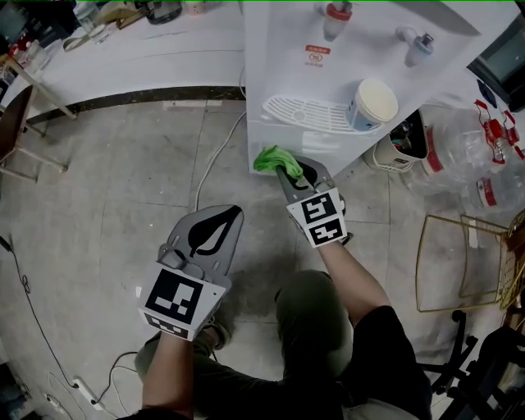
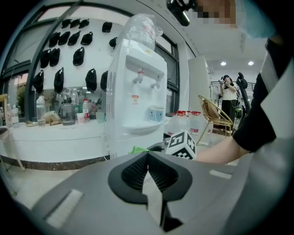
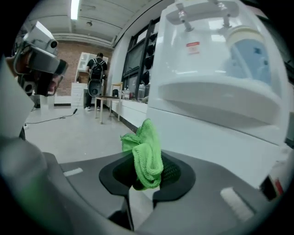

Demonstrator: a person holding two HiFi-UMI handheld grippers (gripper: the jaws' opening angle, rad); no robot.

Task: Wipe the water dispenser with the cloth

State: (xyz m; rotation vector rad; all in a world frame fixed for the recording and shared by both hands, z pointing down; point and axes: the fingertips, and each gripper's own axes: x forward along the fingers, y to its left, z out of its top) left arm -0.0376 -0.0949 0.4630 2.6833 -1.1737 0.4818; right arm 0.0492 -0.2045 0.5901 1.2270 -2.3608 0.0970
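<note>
The head view alone shows the whole layout: the white water dispenser (image 1: 287, 66) stands on the floor beside a white table (image 1: 156, 49), with a paper cup (image 1: 373, 105) lying on its drip tray (image 1: 299, 113), a red tap (image 1: 336, 15) and a blue tap (image 1: 417, 45) above, and large water bottles (image 1: 467, 168) to its right. The left gripper view adds what that view misses: a bottle on top of the dispenser (image 2: 138, 87), black bags (image 2: 59, 79) hung on the wall, and a jug (image 2: 67, 112) on the table. The right gripper view shows the room behind, where a person with a backpack (image 3: 96, 73) stands far off. The right claw (image 3: 147, 176) is closed down to a narrow gap on a green cloth (image 3: 144, 151), which stands up bunched between its jaws. From the head view the cloth (image 1: 272, 157) sits at the dispenser's lower front panel, below the drip tray; actual contact cannot be judged. The left claw (image 2: 148, 165) has its jaws together with nothing between them, and it hangs over the floor, well apart from the dispenser (image 1: 234, 215). A red label (image 1: 317, 54) sits under the red tap, but its print is too small to read.
</note>
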